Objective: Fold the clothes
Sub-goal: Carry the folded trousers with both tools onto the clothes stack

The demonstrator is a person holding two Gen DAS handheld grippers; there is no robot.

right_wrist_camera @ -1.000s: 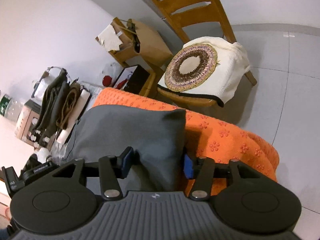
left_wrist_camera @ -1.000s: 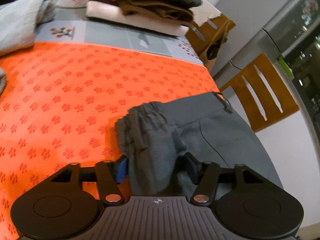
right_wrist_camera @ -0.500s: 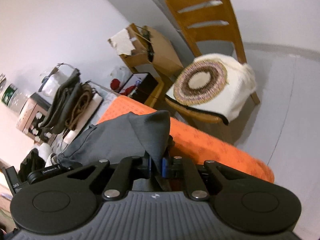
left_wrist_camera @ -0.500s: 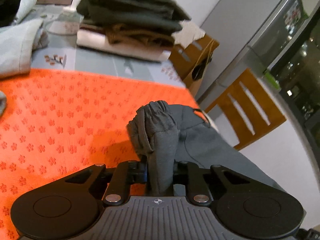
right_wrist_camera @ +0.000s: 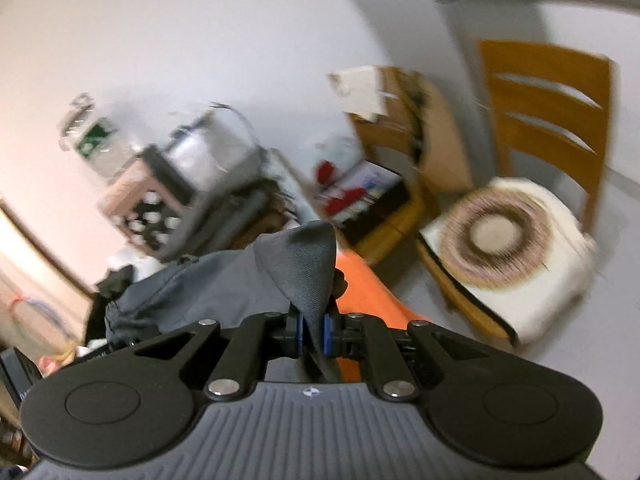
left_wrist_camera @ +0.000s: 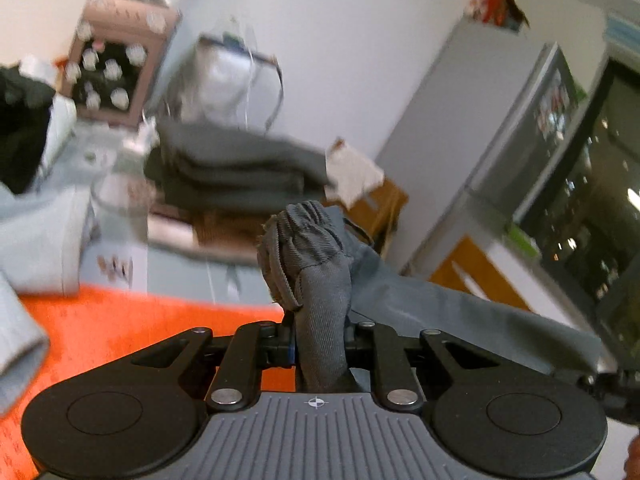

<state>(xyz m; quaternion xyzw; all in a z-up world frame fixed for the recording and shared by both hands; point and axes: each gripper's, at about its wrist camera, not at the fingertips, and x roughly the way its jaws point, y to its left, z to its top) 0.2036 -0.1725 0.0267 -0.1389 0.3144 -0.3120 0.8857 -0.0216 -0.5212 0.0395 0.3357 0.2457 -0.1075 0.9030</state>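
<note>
A pair of grey trousers (left_wrist_camera: 420, 300) is lifted off the orange patterned mat (left_wrist_camera: 120, 320). My left gripper (left_wrist_camera: 320, 346) is shut on the gathered elastic waistband (left_wrist_camera: 308, 248), which bunches up above the jaws. My right gripper (right_wrist_camera: 312, 334) is shut on a corner of the same grey trousers (right_wrist_camera: 296, 268), which stand up in a point above the blue pads. The cloth stretches away between the two grippers. The mat's edge (right_wrist_camera: 368, 292) shows below in the right wrist view.
A stack of folded dark, brown and white clothes (left_wrist_camera: 236, 176) lies at the table's back. Pale blue garments (left_wrist_camera: 36, 236) lie at the left. A wooden chair (right_wrist_camera: 548, 120) with a round-patterned cushion (right_wrist_camera: 504, 240) and a cardboard box (right_wrist_camera: 424, 128) stand beyond the table.
Both grippers closed on the grey trousers and then rose, lifting the cloth off the mat. Both views tilted upward toward the wall and are motion-blurred.
</note>
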